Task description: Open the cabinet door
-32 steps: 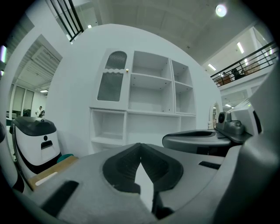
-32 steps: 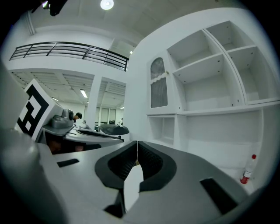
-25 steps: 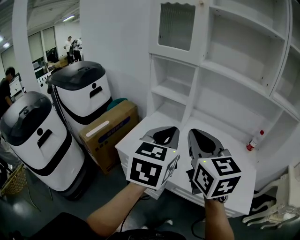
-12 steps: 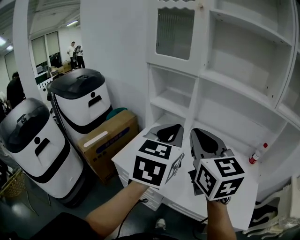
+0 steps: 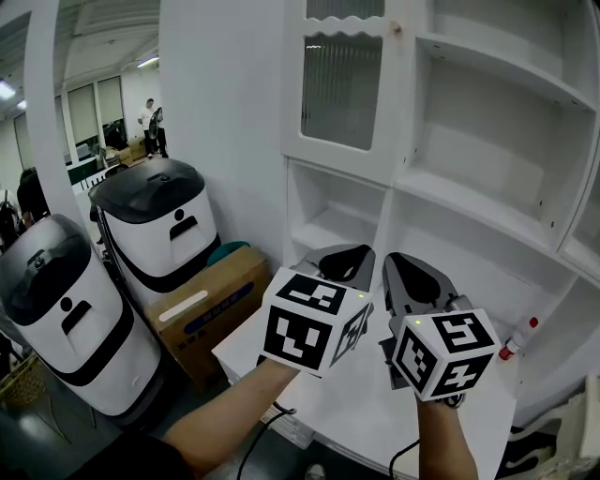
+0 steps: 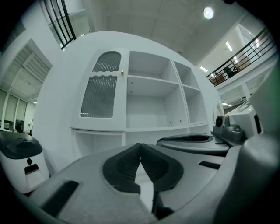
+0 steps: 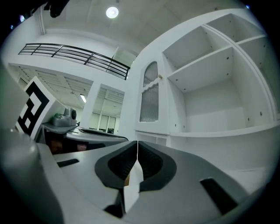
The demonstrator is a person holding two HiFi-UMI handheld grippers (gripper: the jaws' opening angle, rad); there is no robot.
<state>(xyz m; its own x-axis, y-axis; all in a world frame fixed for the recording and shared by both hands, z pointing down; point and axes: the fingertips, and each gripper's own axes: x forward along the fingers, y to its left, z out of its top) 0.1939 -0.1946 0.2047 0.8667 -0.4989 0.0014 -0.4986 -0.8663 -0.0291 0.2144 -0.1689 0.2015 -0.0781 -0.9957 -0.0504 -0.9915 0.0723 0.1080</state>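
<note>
The white cabinet door (image 5: 342, 89) has a ribbed glass pane and a small round knob (image 5: 397, 28) at its upper right corner; it stands closed at the upper left of the white shelf unit. My left gripper (image 5: 345, 258) and right gripper (image 5: 412, 277) are held side by side, pointing level at the unit, below the door and well short of it. Both are shut with nothing between the jaws. In the left gripper view the door (image 6: 101, 94) and knob (image 6: 122, 71) sit above the shut tips (image 6: 140, 146). The right gripper view shows the door (image 7: 150, 98) left of the open shelves.
Open shelves (image 5: 487, 122) fill the unit to the right of the door. A red-capped bottle (image 5: 520, 336) stands on the white counter (image 5: 356, 403). Two white-and-black machines (image 5: 159, 220) (image 5: 61, 300) and a cardboard box (image 5: 211, 305) stand on the floor to the left. People stand far back left.
Both grippers have risen and moved toward the shelf unit together. The door now shows larger and lower in the head view. Both stay shut.
</note>
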